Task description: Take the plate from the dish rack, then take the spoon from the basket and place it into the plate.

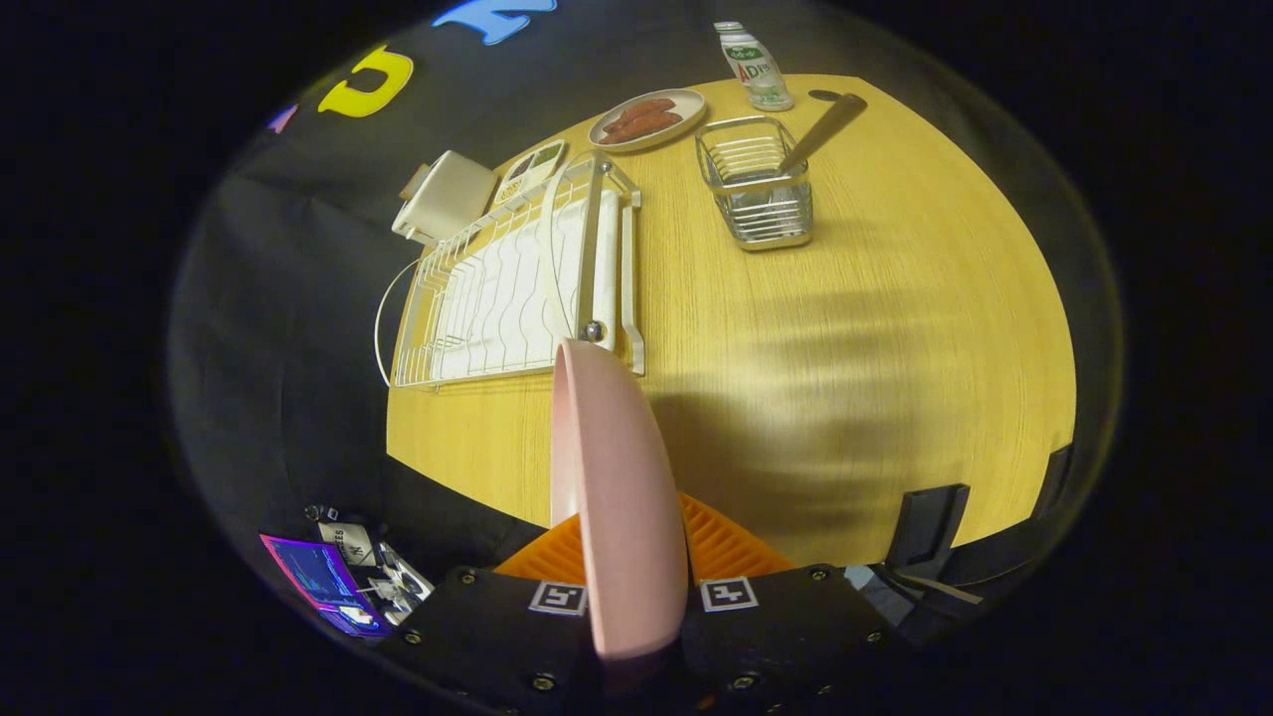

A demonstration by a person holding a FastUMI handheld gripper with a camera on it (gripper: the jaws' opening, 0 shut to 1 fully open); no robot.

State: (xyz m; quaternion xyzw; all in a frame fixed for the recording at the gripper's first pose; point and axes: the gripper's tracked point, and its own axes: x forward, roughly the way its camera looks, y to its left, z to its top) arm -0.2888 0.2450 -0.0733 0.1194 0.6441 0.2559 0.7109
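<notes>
Gripper view: the gripper point(622, 587) is seen pinched onto a pink plate point(612, 477), w/ one ribbed finger on each side of the rim; the plate is held edge-on, smooth and matte, its curved back bulging toward the right finger, and it is raised clear of the table point(895, 348). Just beyond the plate's top edge a white wire dish rack point(497, 288) is set on the tabletop, made of thin wavy rods w/ a flat white tray under them and a rounded wire hoop across it. Further right and well apart from the rack, a small square chrome wire basket point(761, 194) is stood upright, w/ a spoon point(825, 127) leaned in it, handle end sticking out past the basket's far corner. Behind the basket a round pale plate w/ reddish sausages point(646, 119) and a white plastic bottle point(754, 68) are placed; the bottle's label print is too small to be read. A cream boxy item point(448, 197) is sat at the rack's far end. The tabletop is yellow wood-grain laminate, lit unevenly w/ soft shadows; black cloth is hung around the booth.
</notes>
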